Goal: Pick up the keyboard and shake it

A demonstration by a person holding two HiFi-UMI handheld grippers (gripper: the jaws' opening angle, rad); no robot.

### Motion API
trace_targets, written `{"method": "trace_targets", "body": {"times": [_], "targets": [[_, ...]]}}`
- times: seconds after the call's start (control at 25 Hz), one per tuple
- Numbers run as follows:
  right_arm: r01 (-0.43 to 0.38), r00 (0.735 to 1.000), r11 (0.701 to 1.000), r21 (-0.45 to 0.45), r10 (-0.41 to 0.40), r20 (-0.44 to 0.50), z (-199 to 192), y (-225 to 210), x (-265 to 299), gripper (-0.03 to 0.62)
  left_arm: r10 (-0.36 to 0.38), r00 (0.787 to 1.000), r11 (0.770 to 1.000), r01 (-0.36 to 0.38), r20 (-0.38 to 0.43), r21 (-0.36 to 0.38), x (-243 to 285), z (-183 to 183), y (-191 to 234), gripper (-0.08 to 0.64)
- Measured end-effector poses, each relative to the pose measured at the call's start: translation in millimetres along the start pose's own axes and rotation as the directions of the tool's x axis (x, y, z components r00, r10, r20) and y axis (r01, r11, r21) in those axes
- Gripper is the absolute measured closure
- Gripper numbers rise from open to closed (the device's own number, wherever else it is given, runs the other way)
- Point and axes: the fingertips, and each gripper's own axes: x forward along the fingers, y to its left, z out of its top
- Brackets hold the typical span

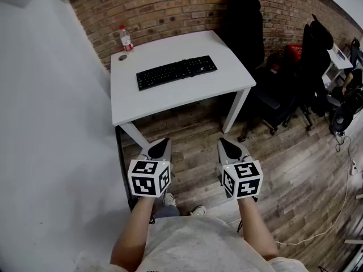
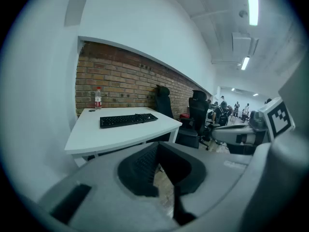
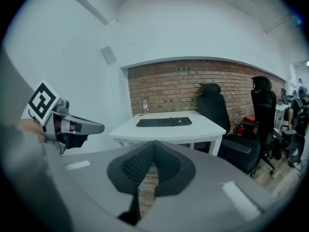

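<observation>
The keyboard (image 1: 176,72) lies flat in the middle of the table (image 1: 181,98), with a bottle (image 1: 126,38) at its far corner. We stand well back, so our left gripper (image 1: 160,147) and right gripper (image 1: 229,148) hang empty with jaws together; the approach probably comes first.

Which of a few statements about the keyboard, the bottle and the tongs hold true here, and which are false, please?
1. The keyboard lies flat on the table. True.
2. The left tongs grip the keyboard. False: they are shut on nothing, held over the floor short of the table.
3. A bottle stands upright at the table's far left corner, by the brick wall. True.
4. The right tongs are wide open. False: they are shut and empty.
5. The bottle rests on the keyboard. False: the two are apart, and the bottle stands on the table.
</observation>
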Motion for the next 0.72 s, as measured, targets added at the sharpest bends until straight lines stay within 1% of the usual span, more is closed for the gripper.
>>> {"method": "trace_targets", "body": {"times": [0.16, 0.4, 0.56, 0.72], "targets": [[-0.008, 1.000, 0.999, 0.040, 0.007, 0.009, -1.3, -6.1, -2.4, 0.586, 0.010, 1.000, 1.000, -0.010, 0.001, 0.008, 1.1, 1.0, -4.8, 0.563], [-0.016, 1.000, 1.000, 0.025, 0.016, 0.005, 2.4, -9.7, 3.5, 0.583, 0.031, 1.000, 1.000, -0.031, -0.005, 0.006, 11.4, 6.8, 0.2, 0.563], [-0.014, 1.000, 1.000, 0.027, 0.014, 0.002, 6.1, -20.7, 11.5, 0.583, 0.025, 1.000, 1.000, -0.025, -0.010, 0.004, 26.7, 11.1, -0.3, 0.563], [-0.008, 1.000, 1.000, 0.021, 0.008, -0.001, 10.6, -29.7, 26.5, 0.583, 0.022, 1.000, 1.000, -0.022, -0.015, 0.001, 46.6, 17.0, 8.9, 0.565]]}}
